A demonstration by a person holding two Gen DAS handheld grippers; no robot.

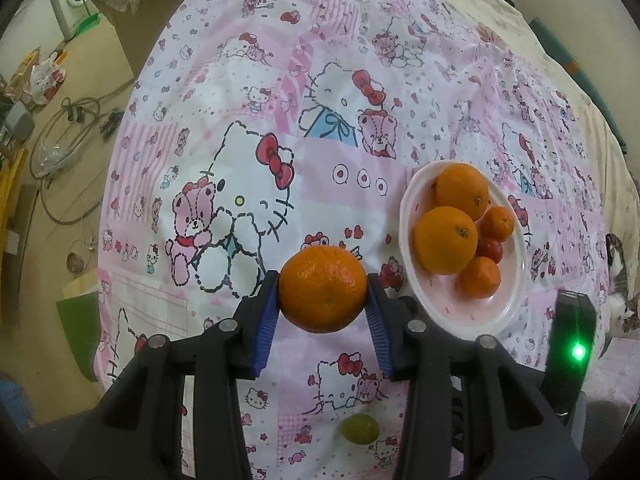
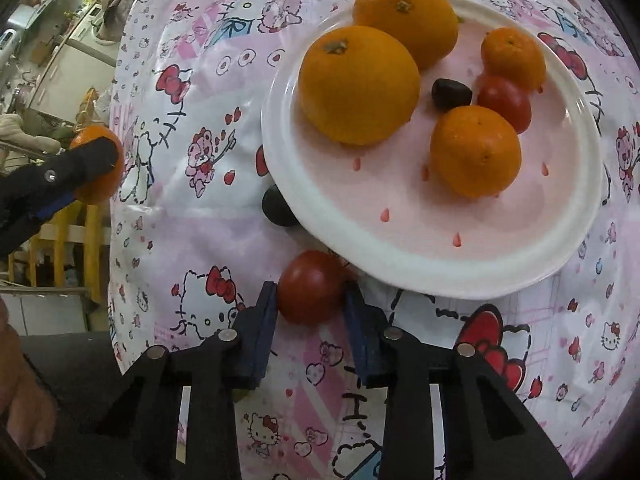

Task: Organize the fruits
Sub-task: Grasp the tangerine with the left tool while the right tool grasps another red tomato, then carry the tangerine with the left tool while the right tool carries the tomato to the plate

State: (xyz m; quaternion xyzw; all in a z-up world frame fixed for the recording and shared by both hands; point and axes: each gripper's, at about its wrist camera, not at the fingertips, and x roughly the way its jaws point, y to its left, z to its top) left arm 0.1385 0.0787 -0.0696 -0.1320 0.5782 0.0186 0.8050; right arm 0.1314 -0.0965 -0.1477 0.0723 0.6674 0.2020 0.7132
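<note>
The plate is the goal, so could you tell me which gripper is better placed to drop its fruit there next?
Probably right: the right gripper holds its tomato just off the plate rim. The left gripper holds an orange farther away.

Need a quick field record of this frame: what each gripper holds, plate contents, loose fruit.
left gripper: shut on tangerine, held above the cloth
right gripper: shut on tomato, beside the plate rim
plate: two large oranges, two small tangerines, one tomato, one dark fruit
loose fruit: green grape, dark fruit at the plate edge
surface: patterned cloth
</note>
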